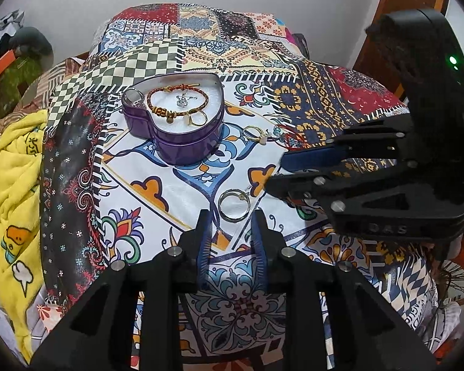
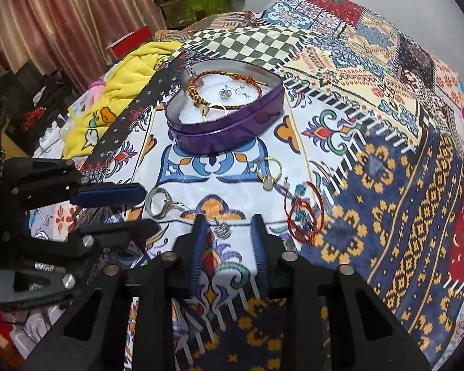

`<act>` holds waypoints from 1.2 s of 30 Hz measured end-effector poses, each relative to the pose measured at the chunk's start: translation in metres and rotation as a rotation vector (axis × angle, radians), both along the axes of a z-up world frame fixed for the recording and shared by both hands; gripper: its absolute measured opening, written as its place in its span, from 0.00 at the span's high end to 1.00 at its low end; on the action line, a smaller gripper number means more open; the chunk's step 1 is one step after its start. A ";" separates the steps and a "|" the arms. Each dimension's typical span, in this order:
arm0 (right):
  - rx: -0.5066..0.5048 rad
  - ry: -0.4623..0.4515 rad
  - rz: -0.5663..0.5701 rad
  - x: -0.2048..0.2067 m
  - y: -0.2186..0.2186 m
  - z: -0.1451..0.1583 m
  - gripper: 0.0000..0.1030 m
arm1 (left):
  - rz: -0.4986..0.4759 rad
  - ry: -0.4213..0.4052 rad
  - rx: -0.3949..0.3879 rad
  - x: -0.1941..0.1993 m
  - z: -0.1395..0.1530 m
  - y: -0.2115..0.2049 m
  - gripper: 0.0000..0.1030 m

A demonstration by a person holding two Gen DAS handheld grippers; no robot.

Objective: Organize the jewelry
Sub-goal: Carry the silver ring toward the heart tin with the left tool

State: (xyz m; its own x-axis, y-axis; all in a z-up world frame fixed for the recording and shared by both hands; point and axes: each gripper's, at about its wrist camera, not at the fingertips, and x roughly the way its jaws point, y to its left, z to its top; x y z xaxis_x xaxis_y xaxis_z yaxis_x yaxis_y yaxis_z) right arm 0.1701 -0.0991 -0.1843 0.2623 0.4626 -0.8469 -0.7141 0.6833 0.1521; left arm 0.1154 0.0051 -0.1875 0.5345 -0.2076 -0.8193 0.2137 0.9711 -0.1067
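A purple heart-shaped tin (image 1: 182, 145) (image 2: 232, 133) stands open on the patterned cloth. It holds a braided brown bracelet (image 1: 157, 109), a gold ring (image 1: 198, 117) and a small silver charm (image 1: 182, 101). My left gripper (image 1: 231, 225) (image 2: 150, 209) is open, and a silver ring (image 1: 233, 205) (image 2: 159, 202) lies on the cloth just ahead of its fingertips. My right gripper (image 2: 228, 228) (image 1: 277, 171) is open too, with a small silver charm (image 2: 222, 231) lying on the cloth between its fingertips. A gold ring (image 2: 269, 170) (image 1: 252, 133) and a red thread bracelet (image 2: 304, 216) (image 1: 290, 138) lie to the right.
The patchwork cloth (image 1: 157, 191) covers a raised surface that falls away on all sides. A yellow blanket (image 1: 12, 185) is heaped at the left. A wall stands behind, a wooden door (image 1: 417, 6) at the right, and curtains (image 2: 62, 15) with cluttered boxes beyond.
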 end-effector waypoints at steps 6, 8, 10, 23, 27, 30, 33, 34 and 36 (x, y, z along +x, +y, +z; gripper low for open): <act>0.009 -0.001 -0.010 -0.002 0.002 0.001 0.91 | 0.023 -0.012 -0.013 0.001 0.000 0.005 0.72; 0.024 0.008 -0.009 -0.003 0.002 0.003 0.91 | 0.027 -0.017 -0.020 0.001 -0.001 0.005 0.71; 0.032 0.003 -0.009 -0.004 0.003 0.007 0.91 | 0.027 -0.020 -0.015 0.002 -0.001 0.004 0.71; 0.101 -0.051 0.029 -0.014 0.010 0.038 0.91 | 0.023 -0.058 -0.017 0.008 -0.003 0.001 0.72; 0.110 -0.047 0.036 -0.015 0.011 0.042 0.91 | 0.026 -0.058 -0.043 0.012 -0.002 0.004 0.83; 0.114 -0.042 0.040 -0.016 0.012 0.043 0.91 | 0.036 -0.056 -0.071 0.016 -0.001 0.007 0.83; 0.117 -0.042 0.039 -0.016 0.011 0.044 0.91 | 0.033 -0.063 -0.062 0.017 0.000 0.005 0.83; 0.119 -0.040 0.039 -0.016 0.011 0.044 0.91 | 0.030 -0.064 -0.058 0.017 0.000 0.004 0.83; 0.121 -0.036 0.037 -0.015 0.010 0.044 0.91 | 0.021 -0.065 -0.054 0.017 0.001 0.002 0.83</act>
